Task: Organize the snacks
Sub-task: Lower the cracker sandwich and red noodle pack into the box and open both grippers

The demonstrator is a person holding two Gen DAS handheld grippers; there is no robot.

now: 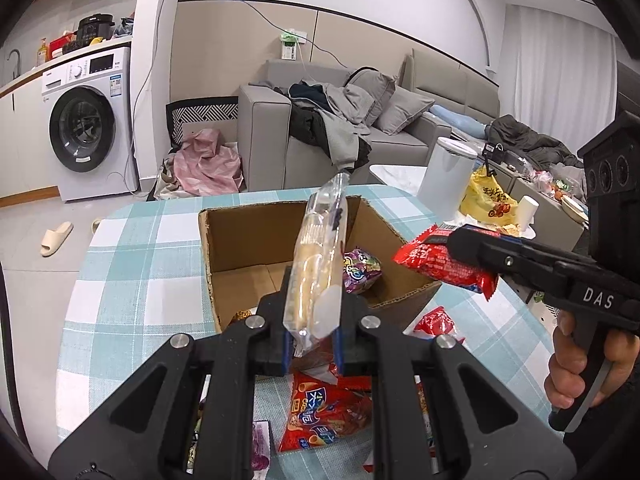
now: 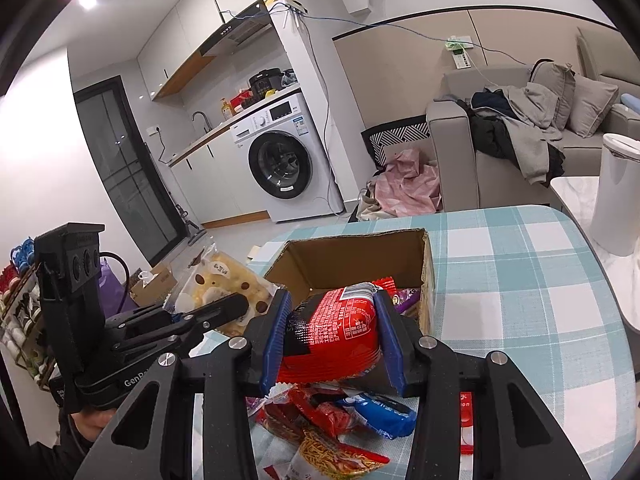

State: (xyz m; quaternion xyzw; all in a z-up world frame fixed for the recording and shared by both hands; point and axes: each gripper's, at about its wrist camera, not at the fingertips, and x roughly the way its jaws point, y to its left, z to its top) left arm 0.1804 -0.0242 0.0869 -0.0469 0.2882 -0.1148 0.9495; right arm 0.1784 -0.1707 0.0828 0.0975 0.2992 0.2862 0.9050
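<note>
Left wrist: left gripper (image 1: 312,344) clamping clear bread packet (image 1: 318,264) above cardboard box (image 1: 248,236) (right gripper (image 2: 334,340) squeezing red snack bag (image 2: 340,328)).

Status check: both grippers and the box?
Left gripper shut on clear pastry pack. Right gripper shut on red packet. Cardboard box open, path clear.
</note>
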